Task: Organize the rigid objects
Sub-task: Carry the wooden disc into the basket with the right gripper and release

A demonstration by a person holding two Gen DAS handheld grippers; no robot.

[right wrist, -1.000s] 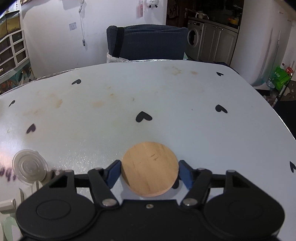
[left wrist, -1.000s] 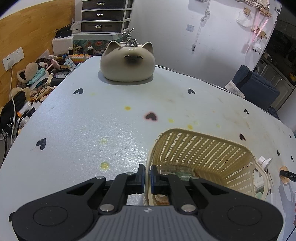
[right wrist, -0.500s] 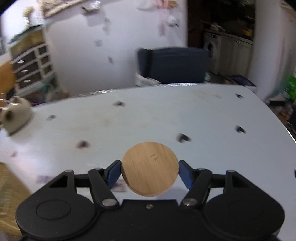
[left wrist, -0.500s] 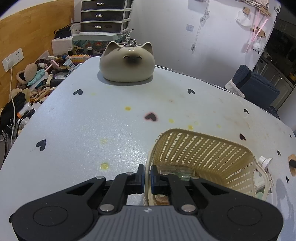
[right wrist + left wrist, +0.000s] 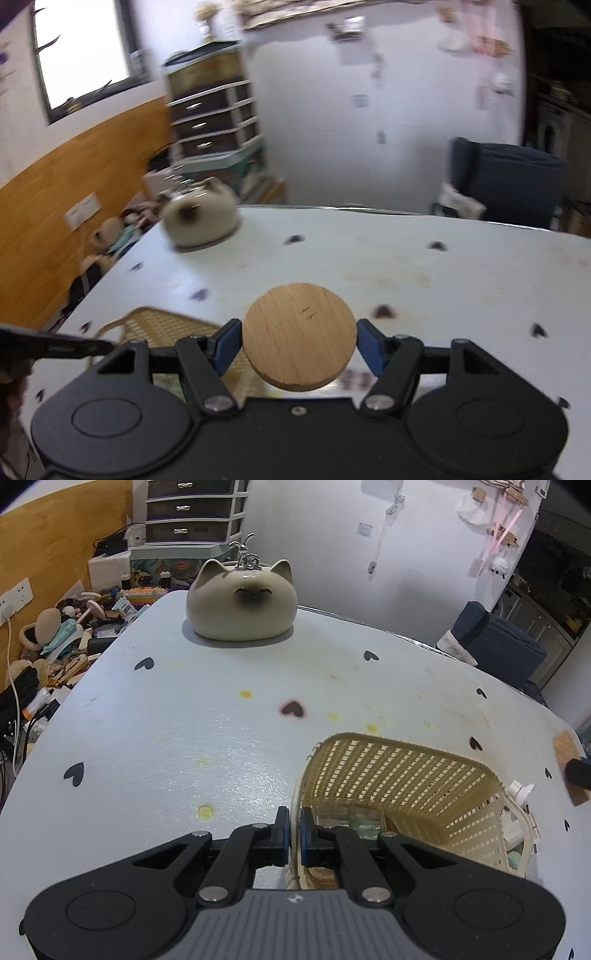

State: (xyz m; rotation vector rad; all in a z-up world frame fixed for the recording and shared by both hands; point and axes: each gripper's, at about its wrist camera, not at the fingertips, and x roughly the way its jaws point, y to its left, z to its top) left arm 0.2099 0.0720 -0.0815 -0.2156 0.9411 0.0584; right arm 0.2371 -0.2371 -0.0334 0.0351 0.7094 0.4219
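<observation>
Here, left tongs point(image 5: 291, 830) pinched on the near rim of the cream basket point(image 5: 402, 771); right tongs point(image 5: 299, 349) clamped on a round wooden disc point(image 5: 299, 338).

Basket standing on the pale heart-dotted desk point(image 5: 184, 738), a few small items lying inside, too hidden to name. Disc held flat side up between the blue pads point(image 5: 226, 345), raised above the desk, just right of the basket's corner in the right wrist view. Cat-shaped ceramic pot point(image 5: 242, 600) at the far desk edge, well apart from both.
</observation>
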